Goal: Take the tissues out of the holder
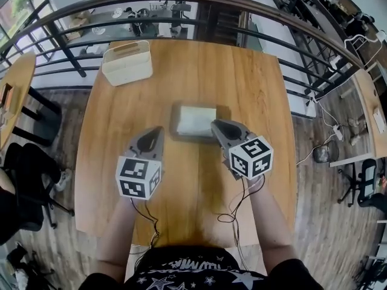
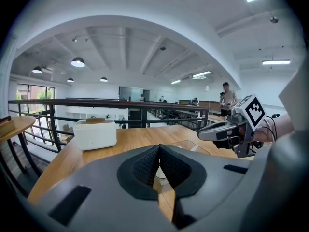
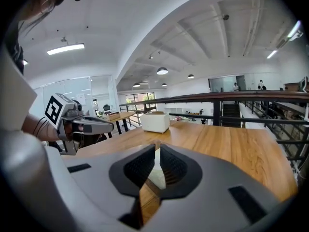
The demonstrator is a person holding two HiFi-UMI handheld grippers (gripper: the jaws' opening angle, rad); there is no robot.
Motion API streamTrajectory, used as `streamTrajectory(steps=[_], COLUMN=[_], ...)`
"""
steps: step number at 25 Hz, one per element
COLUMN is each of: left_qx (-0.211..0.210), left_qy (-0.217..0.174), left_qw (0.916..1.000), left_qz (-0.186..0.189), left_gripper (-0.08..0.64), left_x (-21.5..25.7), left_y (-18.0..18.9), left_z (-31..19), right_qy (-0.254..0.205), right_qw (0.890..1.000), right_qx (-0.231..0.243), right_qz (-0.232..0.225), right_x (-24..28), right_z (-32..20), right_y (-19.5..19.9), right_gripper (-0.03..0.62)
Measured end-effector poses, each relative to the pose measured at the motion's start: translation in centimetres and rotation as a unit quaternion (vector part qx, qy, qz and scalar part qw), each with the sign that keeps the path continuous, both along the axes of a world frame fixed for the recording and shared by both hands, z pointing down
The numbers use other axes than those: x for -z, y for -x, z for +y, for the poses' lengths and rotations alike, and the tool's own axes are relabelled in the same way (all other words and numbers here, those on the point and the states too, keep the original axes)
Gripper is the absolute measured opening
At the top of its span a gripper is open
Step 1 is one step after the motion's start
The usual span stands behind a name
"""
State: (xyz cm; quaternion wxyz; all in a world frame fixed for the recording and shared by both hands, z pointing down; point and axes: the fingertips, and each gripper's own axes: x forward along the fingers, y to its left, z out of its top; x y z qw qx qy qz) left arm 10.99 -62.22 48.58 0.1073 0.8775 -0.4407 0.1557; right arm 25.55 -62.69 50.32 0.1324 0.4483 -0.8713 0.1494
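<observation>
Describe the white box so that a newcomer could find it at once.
Start at the wooden table. The white box stands at its far left corner. Unlike the flat tissue stack mid-table, it is tall, with a tan top.

Your left gripper (image 1: 159, 130) and right gripper (image 1: 213, 125) each have a grey moulded shell, black textured pads (image 2: 144, 168) and a white cube (image 1: 138, 177) bearing black square markers. Thin black cables (image 1: 149, 219) trail from both. You wear a black top (image 1: 181, 269) printed with white stars.
</observation>
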Motion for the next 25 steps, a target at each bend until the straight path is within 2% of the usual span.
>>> streamTrajectory(steps=[6, 7, 8, 11, 16, 19, 25], left_qx=[-0.004, -0.003, -0.002, 0.000, 0.002, 0.005, 0.008], left_qy=[0.006, 0.006, 0.007, 0.009, 0.017, 0.022, 0.025], left_qw=[1.0000, 1.0000, 1.0000, 1.0000, 0.9998, 0.9998, 0.9997], left_qz=[-0.001, -0.001, -0.001, -0.001, -0.001, 0.000, 0.002], left_gripper=[0.006, 0.006, 0.006, 0.006, 0.006, 0.006, 0.006], left_x=[-1.0, -1.2, -1.3, -2.0, -2.9, -3.4, -4.3], left_y=[-1.2, -1.3, -1.3, -1.5, -1.2, -1.4, -1.6], left_z=[-1.7, -1.9, -2.2, -2.8, -3.9, -4.6, -5.8], right_qy=[0.027, 0.038, 0.048, 0.053, 0.055, 0.053, 0.072], right_qw=[0.998, 0.997, 0.996, 0.991, 0.983, 0.975, 0.954], right_qx=[0.042, 0.056, 0.070, 0.096, 0.124, 0.147, 0.223], right_qz=[0.026, 0.029, 0.034, 0.073, 0.123, 0.158, 0.189], right_x=[-1.7, -2.2, -2.7, -4.1, -5.6, -6.5, -8.2], right_z=[-2.0, -2.2, -2.4, -3.0, -4.7, -5.4, -5.7], right_y=[0.1, 0.4, 0.7, 1.1, 2.1, 2.0, 2.5], right_gripper=[0.035, 0.123, 0.179, 0.195, 0.262, 0.282, 0.314])
